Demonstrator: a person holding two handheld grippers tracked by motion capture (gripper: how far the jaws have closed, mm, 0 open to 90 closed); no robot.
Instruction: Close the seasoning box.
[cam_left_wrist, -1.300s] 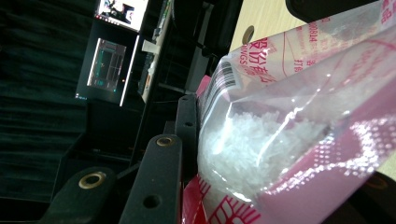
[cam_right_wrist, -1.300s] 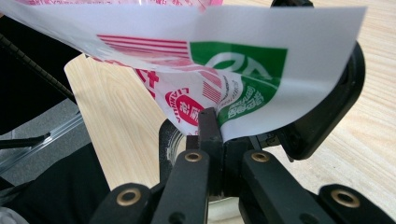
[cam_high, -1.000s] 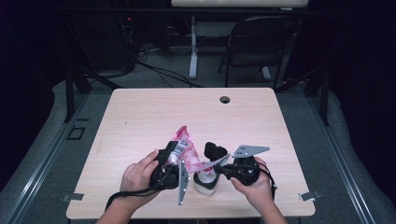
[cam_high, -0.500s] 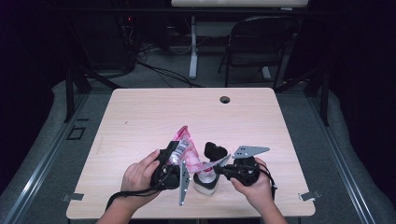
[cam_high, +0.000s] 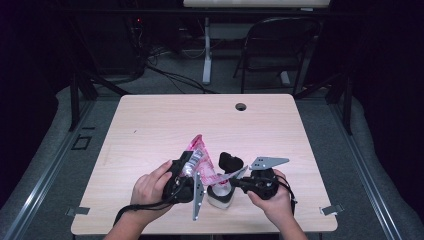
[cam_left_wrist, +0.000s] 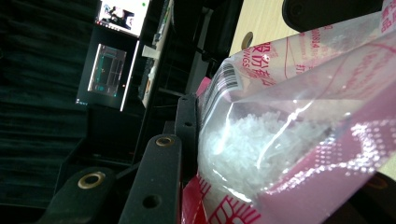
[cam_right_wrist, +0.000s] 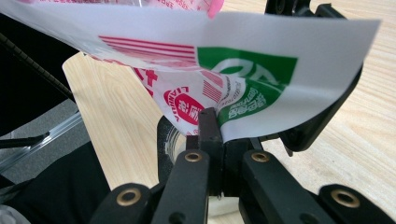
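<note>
- High view: left claw (cam_high: 192, 167) and right claw (cam_high: 235, 181) hold a pink sachet (cam_high: 200, 159) tilted over a white jar (cam_high: 220, 195) at the table's (cam_high: 150, 125) 6 o'clock, apparently for pouring.
- Left gripper view: jaws closed on the sachet's (cam_left_wrist: 289, 116) body, steadying white granules (cam_left_wrist: 243, 149).
- Right gripper view: jaws pinched on the sachet's (cam_right_wrist: 224, 70) lower edge, guiding it over the jar (cam_right_wrist: 173, 140).

Bare tabletop (cam_high: 200, 120) beyond the hands; black lid (cam_high: 230, 161), seemingly, just behind the pouch (cam_high: 200, 157).
</note>
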